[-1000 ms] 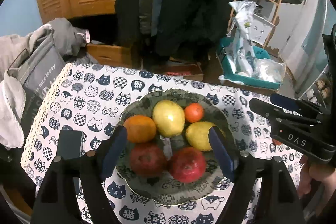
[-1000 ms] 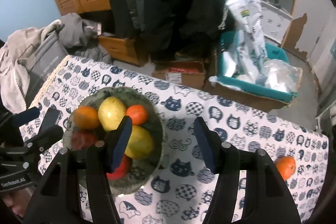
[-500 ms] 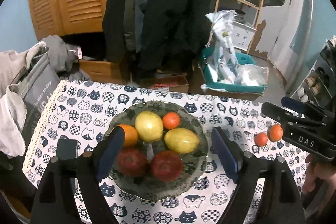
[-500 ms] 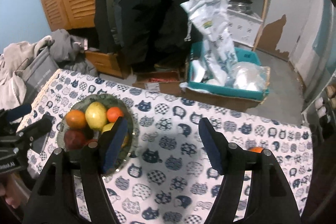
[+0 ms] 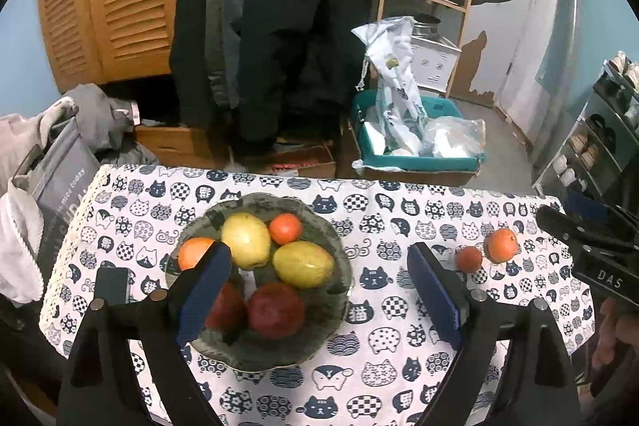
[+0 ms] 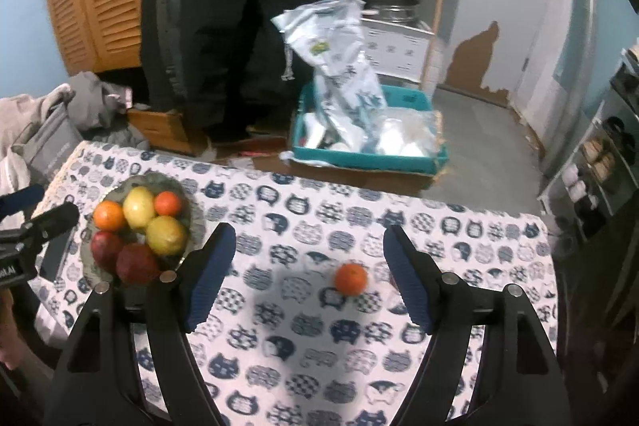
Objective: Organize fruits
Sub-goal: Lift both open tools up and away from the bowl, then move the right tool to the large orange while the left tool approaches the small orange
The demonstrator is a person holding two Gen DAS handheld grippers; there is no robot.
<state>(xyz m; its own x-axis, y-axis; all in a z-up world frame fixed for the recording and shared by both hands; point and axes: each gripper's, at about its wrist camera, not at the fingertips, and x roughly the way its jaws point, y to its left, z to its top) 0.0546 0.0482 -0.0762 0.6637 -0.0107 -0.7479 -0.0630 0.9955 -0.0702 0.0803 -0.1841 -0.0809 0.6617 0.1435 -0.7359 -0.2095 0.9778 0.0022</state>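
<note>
- Left claw (image 5: pixel 319 286) spread wide, empty, above the grey patterned fruit bowl (image 5: pixel 331 246).
- Right claw (image 6: pixel 307 274) spread wide, empty.
- Loose orange tangerine (image 6: pixel 350 278) lies on the cat-print bench (image 6: pixel 279 326), well apart from the bowl.

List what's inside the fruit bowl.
The bowl holds two yellow fruits, two oranges and two dark red fruits. The left gripper's fingers cover part of one orange and one red fruit; anything beneath the pile is hidden.
</note>
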